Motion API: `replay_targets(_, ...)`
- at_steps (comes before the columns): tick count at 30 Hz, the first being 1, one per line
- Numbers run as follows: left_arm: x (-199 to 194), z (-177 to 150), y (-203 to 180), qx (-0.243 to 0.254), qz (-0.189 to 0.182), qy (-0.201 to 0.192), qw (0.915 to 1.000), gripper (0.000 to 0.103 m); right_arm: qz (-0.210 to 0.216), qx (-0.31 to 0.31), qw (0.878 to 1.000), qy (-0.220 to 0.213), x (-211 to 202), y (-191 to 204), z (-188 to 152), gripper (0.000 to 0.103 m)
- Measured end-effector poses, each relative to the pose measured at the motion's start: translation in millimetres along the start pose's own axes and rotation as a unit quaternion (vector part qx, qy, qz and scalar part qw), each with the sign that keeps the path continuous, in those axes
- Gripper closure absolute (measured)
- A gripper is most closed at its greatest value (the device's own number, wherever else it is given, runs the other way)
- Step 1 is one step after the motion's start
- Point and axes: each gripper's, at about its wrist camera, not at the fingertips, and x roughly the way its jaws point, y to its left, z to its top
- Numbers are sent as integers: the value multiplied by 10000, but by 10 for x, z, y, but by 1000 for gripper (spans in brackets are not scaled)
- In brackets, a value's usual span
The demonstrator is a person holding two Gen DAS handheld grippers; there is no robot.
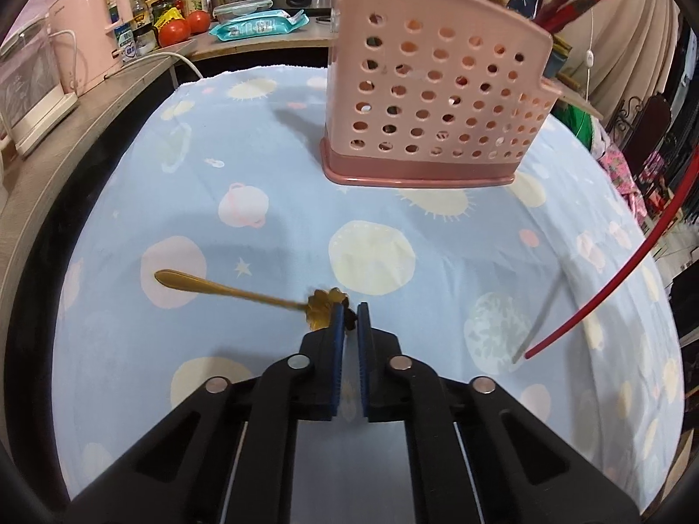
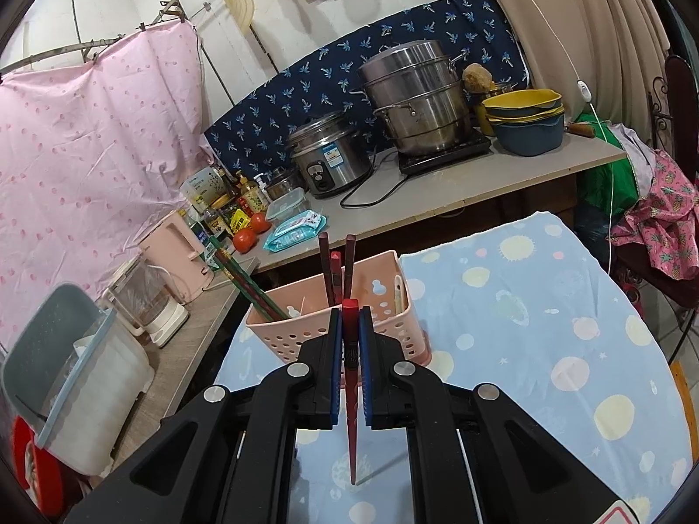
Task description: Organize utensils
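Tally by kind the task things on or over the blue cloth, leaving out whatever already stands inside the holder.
gold spoon: 1
red chopstick: 1
pink holder: 1
Total: 3

Left gripper (image 1: pixel 351 316) pinched; right gripper (image 2: pixel 351 321) clamped

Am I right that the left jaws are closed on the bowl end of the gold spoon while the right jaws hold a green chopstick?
Not quite: the chopstick in the right gripper is red, as the right wrist view shows. The left gripper does grip the gold spoon at its bowl end.
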Motion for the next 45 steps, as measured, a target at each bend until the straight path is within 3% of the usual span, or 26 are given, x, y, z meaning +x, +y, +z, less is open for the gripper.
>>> replay_targets(18, -458, -281, 197, -521, -206, -78, 9984, 100, 84, -8, 9999, 98, -122, 42, -150, 96)
replay_targets(24, -748, -248, 238, -609, -198, -336, 9974, 102, 110, -31, 9999, 121, -164, 54, -179, 96)
replay_targets(36, -1458, 254, 244, -575, -309, -1125, 9915, 102, 247, -249, 9993, -93, -328, 207, -60, 96)
replay_targets(45, -1826, 934, 7, -352, -599, -1730, 9825, 103, 281, -612, 9955, -672, -341, 456, 439, 96)
